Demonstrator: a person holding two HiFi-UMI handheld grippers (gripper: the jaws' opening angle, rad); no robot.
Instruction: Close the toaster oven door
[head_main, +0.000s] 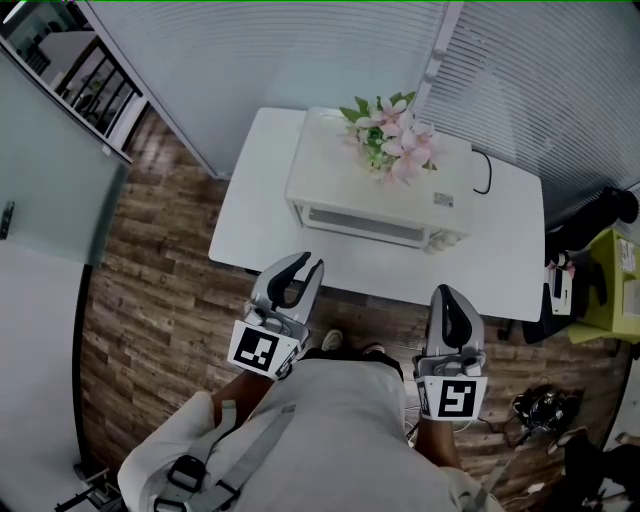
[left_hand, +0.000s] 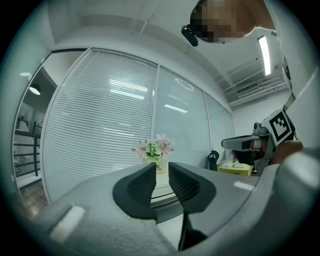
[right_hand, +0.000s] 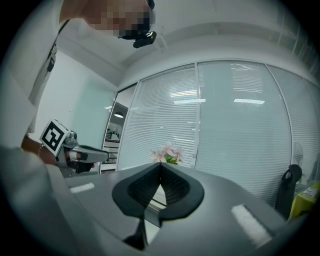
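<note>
A white toaster oven (head_main: 375, 190) stands on the white table (head_main: 245, 225), its front facing me; the door looks upright against the body. A vase of pink flowers (head_main: 393, 140) sits on top of it. My left gripper (head_main: 308, 262) hovers at the table's near edge, left of the oven front, open with nothing between its pads (left_hand: 141, 184). In the left gripper view (left_hand: 162, 165) it points level at the flowers (left_hand: 155, 148). My right gripper (head_main: 446, 291) is shut and empty, just short of the table edge below the oven's right corner; its tips meet (right_hand: 160, 165).
A black cable (head_main: 487, 172) runs from the oven across the table's right side. A yellow-green box (head_main: 612, 285) and dark items stand on the floor at right. Glass walls with blinds (head_main: 300, 50) close the space behind the table. The floor is wood planks (head_main: 150, 300).
</note>
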